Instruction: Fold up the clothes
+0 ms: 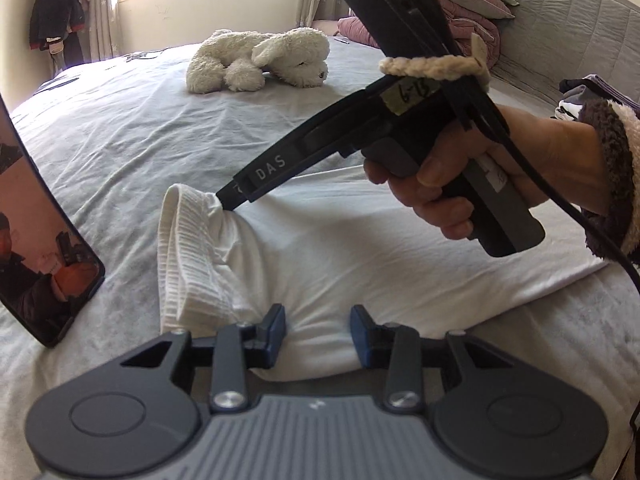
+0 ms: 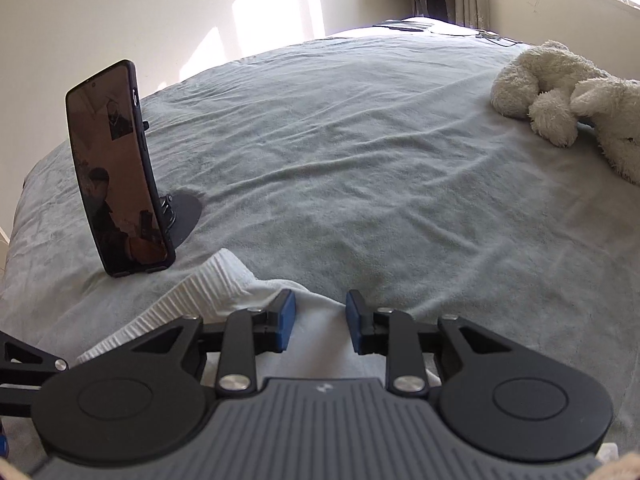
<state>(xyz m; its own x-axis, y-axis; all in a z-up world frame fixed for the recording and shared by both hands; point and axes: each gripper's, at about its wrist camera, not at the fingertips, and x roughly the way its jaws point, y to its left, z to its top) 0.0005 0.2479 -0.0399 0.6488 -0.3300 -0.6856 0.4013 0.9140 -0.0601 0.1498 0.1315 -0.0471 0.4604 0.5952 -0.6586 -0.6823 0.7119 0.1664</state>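
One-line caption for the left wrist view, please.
Right tongs meet the white garment's ribbed hem on the bed; plush toy behind.

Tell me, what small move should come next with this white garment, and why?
Probably carry the ribbed end of the white garment over its flat part. The left gripper and right gripper both have cloth between their jaws at that end; the rest lies spread on the grey bedsheet.
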